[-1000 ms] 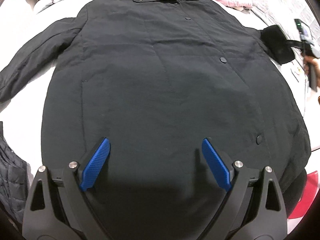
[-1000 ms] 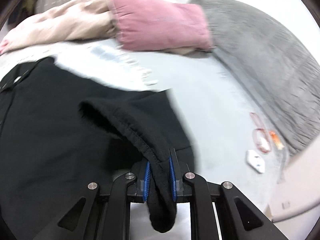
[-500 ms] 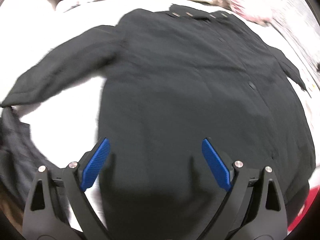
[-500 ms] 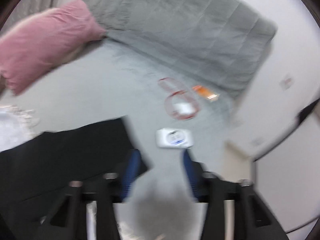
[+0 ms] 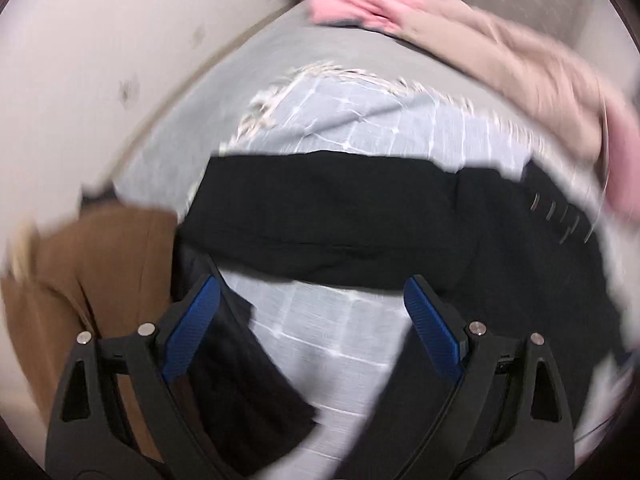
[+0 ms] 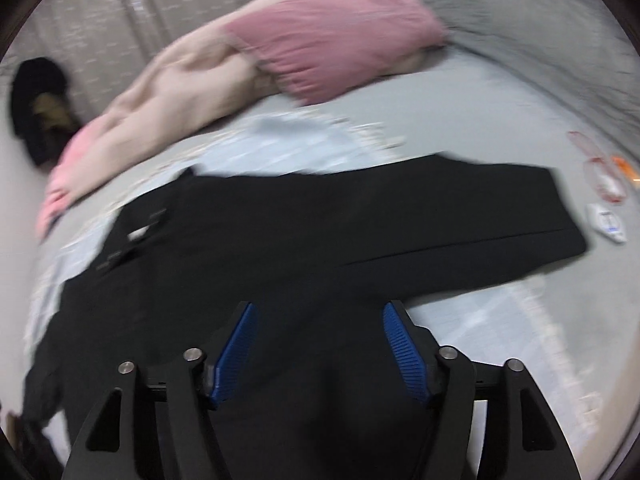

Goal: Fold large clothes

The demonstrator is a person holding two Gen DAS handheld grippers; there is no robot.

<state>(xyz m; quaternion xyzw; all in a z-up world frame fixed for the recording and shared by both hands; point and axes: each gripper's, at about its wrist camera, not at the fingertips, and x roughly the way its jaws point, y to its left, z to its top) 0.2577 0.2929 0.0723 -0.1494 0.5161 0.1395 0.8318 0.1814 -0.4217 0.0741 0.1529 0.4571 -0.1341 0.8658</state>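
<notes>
Left gripper (image 5: 312, 320): jaws wide open, holding nothing, above a sleeve.
Right gripper (image 6: 320, 344): jaws wide open, empty, over the coat.
Black coat (image 6: 280, 248): flat on the bed (image 6: 460, 100), one sleeve toward 3 o'clock.

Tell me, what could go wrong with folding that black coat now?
Both tools are open and hold nothing. The left tool hangs over the black coat's left sleeve, but another dark garment lies right beside its finger, so it might get pinched instead. The right sleeve ends near a small white box; folding it could drag that along.
</notes>
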